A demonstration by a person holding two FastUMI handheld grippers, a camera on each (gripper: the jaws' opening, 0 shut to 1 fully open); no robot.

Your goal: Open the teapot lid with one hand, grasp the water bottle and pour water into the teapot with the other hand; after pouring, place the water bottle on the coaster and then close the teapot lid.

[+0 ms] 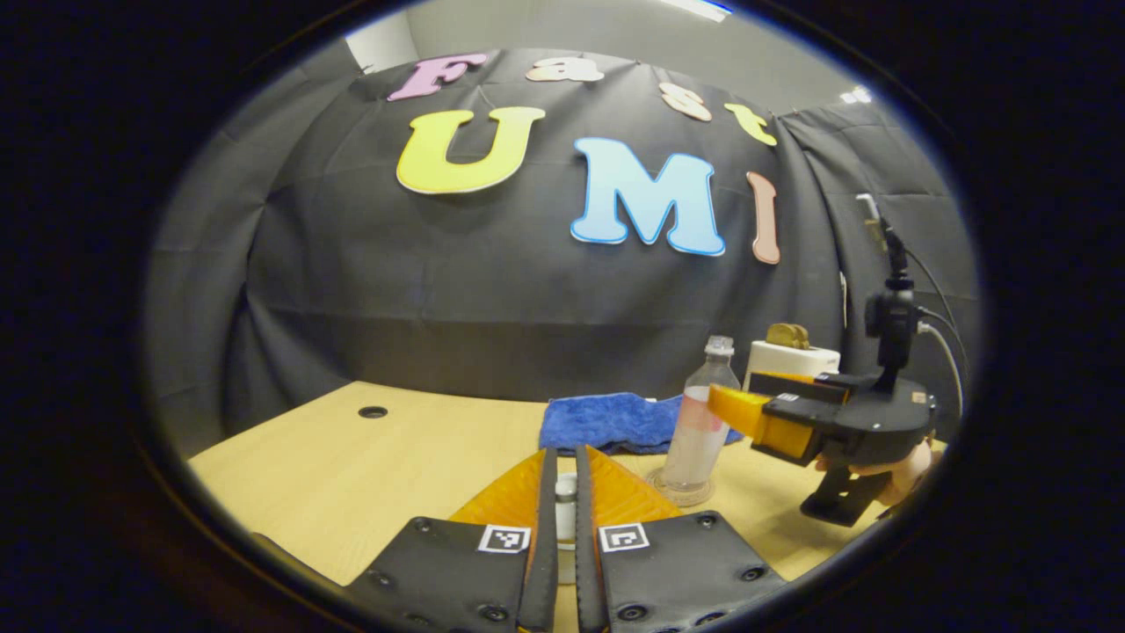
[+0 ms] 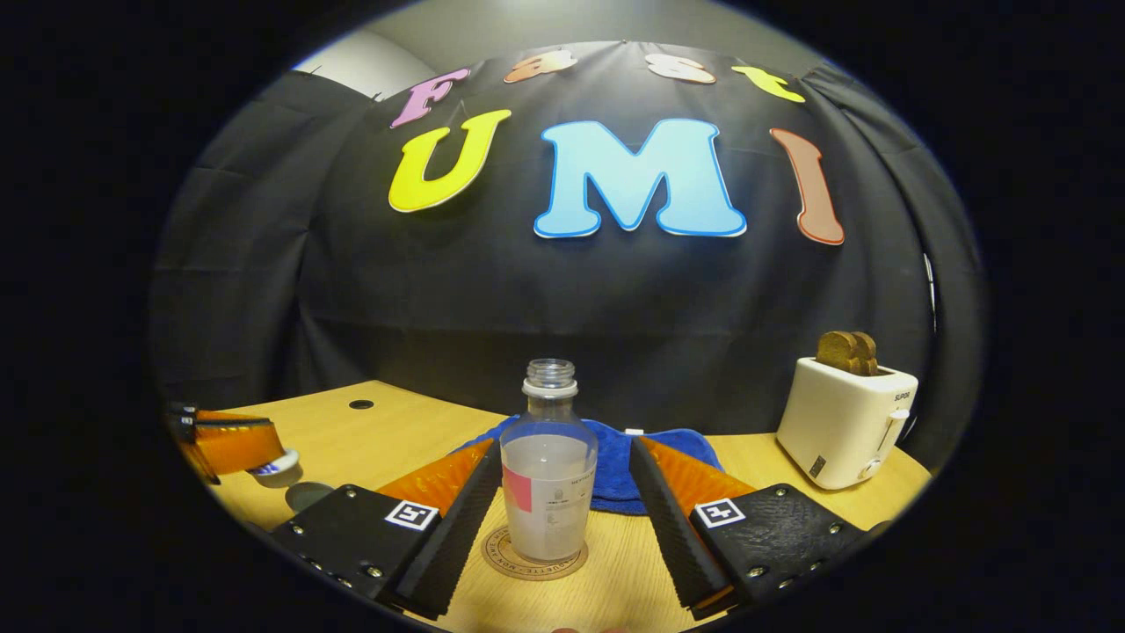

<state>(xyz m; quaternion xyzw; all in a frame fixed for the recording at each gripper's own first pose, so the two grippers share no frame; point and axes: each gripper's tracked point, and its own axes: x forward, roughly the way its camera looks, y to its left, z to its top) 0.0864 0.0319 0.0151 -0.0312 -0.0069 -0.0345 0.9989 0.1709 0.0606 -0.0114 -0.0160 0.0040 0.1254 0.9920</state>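
Your right gripper (image 2: 558, 519) sits spread wide, fingers either side of the water bottle (image 2: 548, 479) without touching it. Bottle stands upright on the coaster (image 2: 501, 552), uncapped, partly full. Surface is a light wood table (image 2: 395, 422) with a cable hole, blue towel (image 2: 615, 457) behind the bottle, toaster (image 2: 842, 422) (bread in the slots) far right, black cloth wall behind. Your left gripper (image 1: 567, 492) is pinched on the teapot lid (image 1: 567, 497), held up off the table.
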